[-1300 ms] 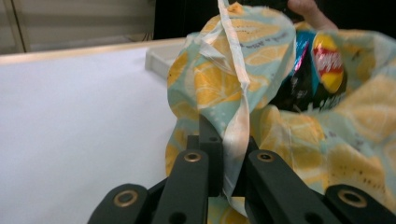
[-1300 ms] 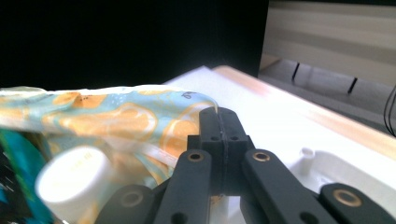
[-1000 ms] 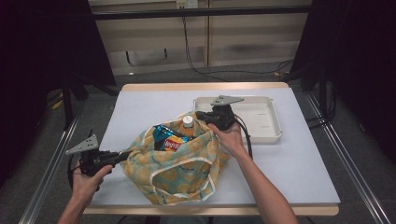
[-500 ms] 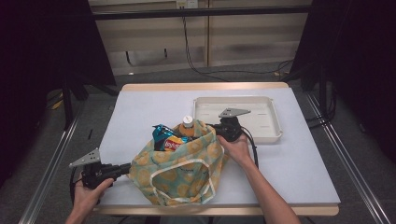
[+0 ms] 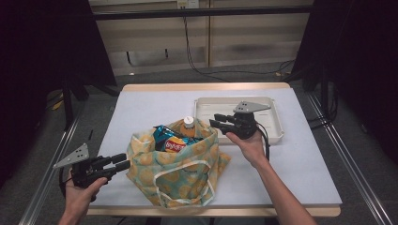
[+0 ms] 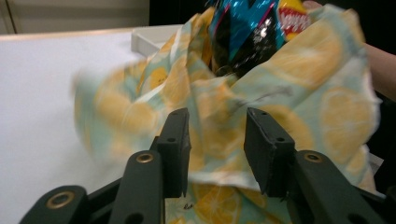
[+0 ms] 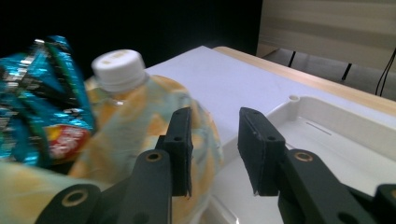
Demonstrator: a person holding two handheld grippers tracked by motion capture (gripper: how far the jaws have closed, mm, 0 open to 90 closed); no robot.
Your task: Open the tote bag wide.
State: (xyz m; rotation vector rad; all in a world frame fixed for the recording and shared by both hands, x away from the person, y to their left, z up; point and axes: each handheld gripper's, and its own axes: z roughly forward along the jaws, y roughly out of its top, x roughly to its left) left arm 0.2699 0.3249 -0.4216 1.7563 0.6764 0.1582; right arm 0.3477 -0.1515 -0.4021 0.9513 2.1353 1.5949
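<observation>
Lemon-print bag (image 5: 176, 173) is sitting on the worktop (image 5: 141, 108); left gripper (image 5: 126, 161) and right gripper (image 5: 215, 120), jaws just opening, are gripping nothing beside it.

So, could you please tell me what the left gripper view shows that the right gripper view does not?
Left gripper view alone: a bare forearm behind the bag. Right gripper view alone: the bottle with its white cap, the inside of the white tray, and floor cables. Both: the lemon-print bag, the blue chip packet, the white table, and each view's own open claw.
</observation>
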